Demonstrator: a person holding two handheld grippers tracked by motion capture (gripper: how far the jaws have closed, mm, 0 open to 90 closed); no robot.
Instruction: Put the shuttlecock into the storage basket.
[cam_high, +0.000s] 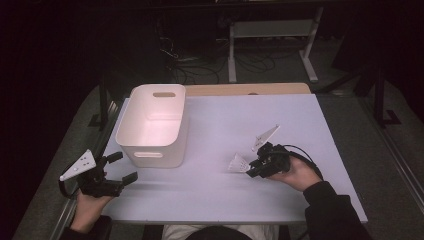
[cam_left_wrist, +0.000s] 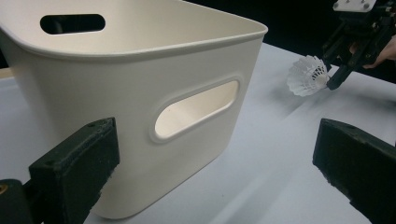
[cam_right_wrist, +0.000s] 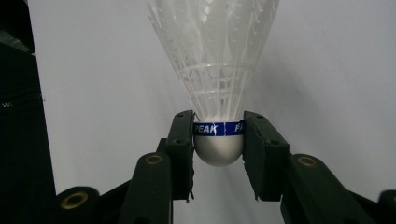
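Note:
A white shuttlecock (cam_right_wrist: 215, 70) with a blue band round its cork is held by the cork between the two black jaws of my right gripper (cam_right_wrist: 218, 137). Seen from above, that gripper (cam_high: 251, 167) hangs a little over the right half of the white table (cam_high: 220, 190), and the shuttlecock (cam_high: 238, 163) points left toward the bin. The shuttlecock (cam_left_wrist: 307, 75) also appears in the left gripper view, lifted off the table. My left gripper (cam_high: 125, 167) stands open at the table's left edge, its jaws wide apart in front of the white plastic bin (cam_left_wrist: 140, 93).
The white bin (cam_high: 152, 125) with handle slots stands on the left half of the table, open side up and empty. A wooden strip (cam_high: 245, 89) runs along the far edge. Beyond it are cables and a white frame (cam_high: 272, 30) on the dark floor.

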